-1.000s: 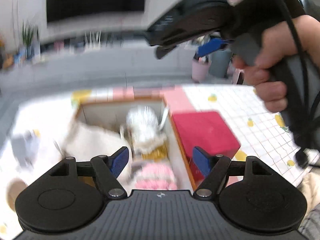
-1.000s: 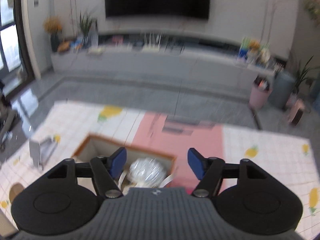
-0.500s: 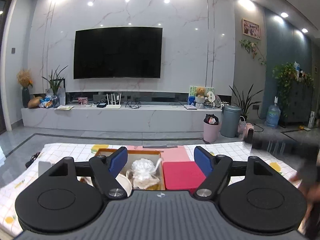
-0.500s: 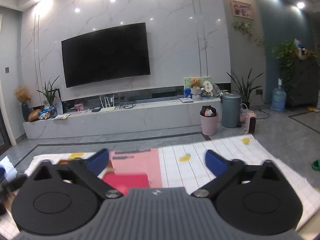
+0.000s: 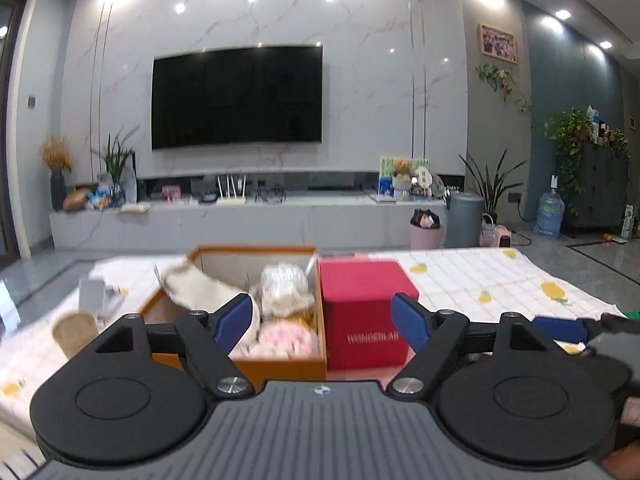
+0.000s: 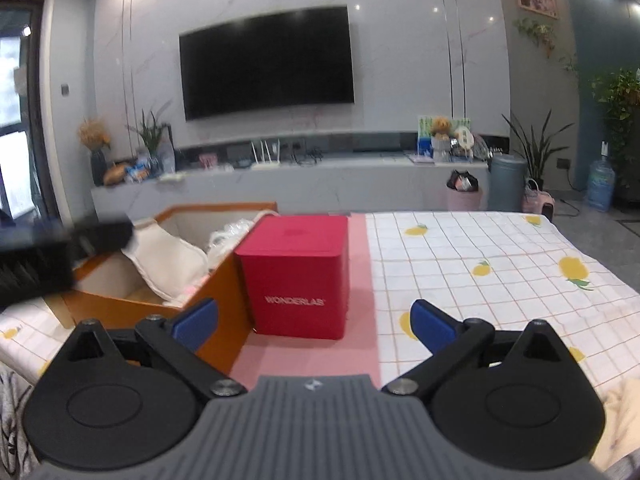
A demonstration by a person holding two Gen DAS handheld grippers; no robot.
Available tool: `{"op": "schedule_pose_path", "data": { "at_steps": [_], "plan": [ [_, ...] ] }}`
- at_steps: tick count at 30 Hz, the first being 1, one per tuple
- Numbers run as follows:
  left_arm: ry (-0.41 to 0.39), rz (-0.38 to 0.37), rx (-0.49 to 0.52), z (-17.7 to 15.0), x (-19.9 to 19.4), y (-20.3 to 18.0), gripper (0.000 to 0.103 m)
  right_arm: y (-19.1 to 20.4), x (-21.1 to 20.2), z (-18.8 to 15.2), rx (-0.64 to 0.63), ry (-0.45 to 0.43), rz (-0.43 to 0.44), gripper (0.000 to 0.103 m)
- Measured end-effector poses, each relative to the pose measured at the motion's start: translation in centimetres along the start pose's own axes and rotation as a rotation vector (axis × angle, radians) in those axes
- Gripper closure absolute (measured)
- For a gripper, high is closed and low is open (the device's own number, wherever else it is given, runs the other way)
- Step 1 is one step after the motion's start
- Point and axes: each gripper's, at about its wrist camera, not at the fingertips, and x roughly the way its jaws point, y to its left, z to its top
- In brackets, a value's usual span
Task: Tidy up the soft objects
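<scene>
An open orange box (image 5: 276,364) sits on the table and holds soft things: a cream cushion (image 5: 200,290), a clear-wrapped white bundle (image 5: 282,284) and a pink fluffy item (image 5: 286,340). The box (image 6: 224,280) and cushion (image 6: 164,260) also show in the right wrist view. My left gripper (image 5: 322,320) is open and empty, just in front of the box. My right gripper (image 6: 316,320) is open and empty, low over the table in front of the red box. Its blue tip shows at the right edge of the left wrist view (image 5: 560,330).
A closed red box (image 5: 366,312) marked WONDERLAB stands right of the orange box on a pink mat (image 6: 312,356). A lemon-print checked cloth (image 6: 480,264) covers the table. A small grey item (image 5: 94,298) and a tan round item (image 5: 76,330) lie at the left.
Both grippers have dropped from over the box to low, level positions at the table's near side. The right gripper has moved out to the right of the left one. Both stay open.
</scene>
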Motion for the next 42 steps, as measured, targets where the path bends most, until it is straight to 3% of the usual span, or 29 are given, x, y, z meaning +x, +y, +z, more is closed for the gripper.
{"op": "schedule_pose_path", "data": {
  "at_steps": [4,11,28,42],
  "plan": [
    [0.023,-0.016,-0.012,-1.1,0.3,0.2,0.010,0.7,0.0,-0.4,-0.015,0.020,0.029,0.003],
    [0.053,-0.010,-0.043,-3.3,0.7,-0.1,0.010,1.7,0.2,-1.8,-0.055,0.039,-0.012,0.003],
    [0.055,0.033,-0.042,-3.2,-0.5,-0.4,0.010,2.0,0.0,-2.6,-0.065,0.013,-0.018,0.003],
    [0.111,0.039,-0.065,-3.3,-0.6,-0.1,0.010,2.4,0.0,-2.7,-0.093,0.029,-0.010,0.003]
  ]
}}
